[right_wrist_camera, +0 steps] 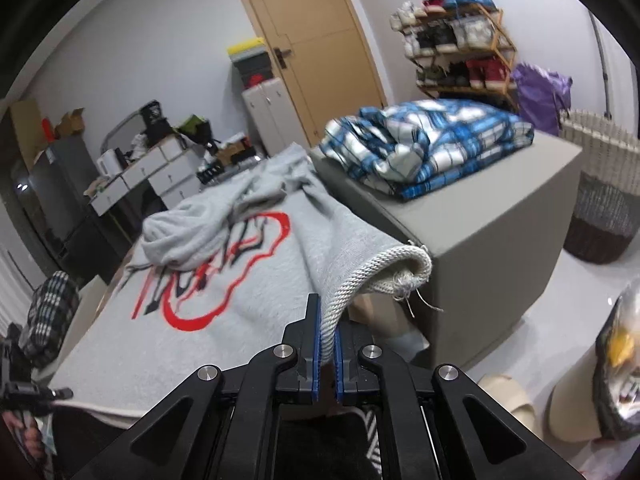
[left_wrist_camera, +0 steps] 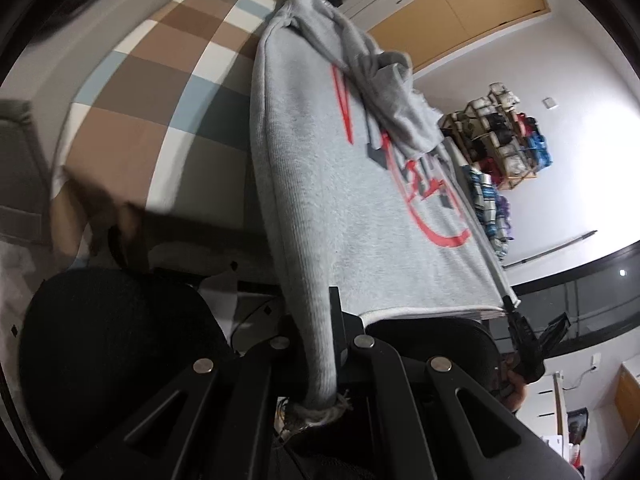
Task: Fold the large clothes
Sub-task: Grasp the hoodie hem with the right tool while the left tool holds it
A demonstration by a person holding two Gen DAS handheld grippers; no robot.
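Note:
A grey sweatshirt [left_wrist_camera: 320, 184] with a red and black print is held up and stretched between both grippers; its far part lies bunched on the checked surface [left_wrist_camera: 168, 60]. My left gripper [left_wrist_camera: 320, 320] is shut on the sweatshirt's near edge, a rolled fold running between the fingers. My right gripper [right_wrist_camera: 327, 332] is shut on the ribbed hem or cuff of the sweatshirt [right_wrist_camera: 248, 288], which curls over to the right with loose threads. The right gripper also shows in the left wrist view [left_wrist_camera: 520, 324] at the garment's other corner. The left gripper shows at the left edge of the right wrist view [right_wrist_camera: 28, 392].
A grey box-like table [right_wrist_camera: 492, 216] with a folded blue plaid garment [right_wrist_camera: 432, 144] stands right of the sweatshirt. A woven basket [right_wrist_camera: 604, 192], a shoe rack [right_wrist_camera: 456, 40], a door [right_wrist_camera: 308, 36] and cluttered drawers [right_wrist_camera: 152, 164] lie beyond. A black chair back [left_wrist_camera: 112, 360] is near left.

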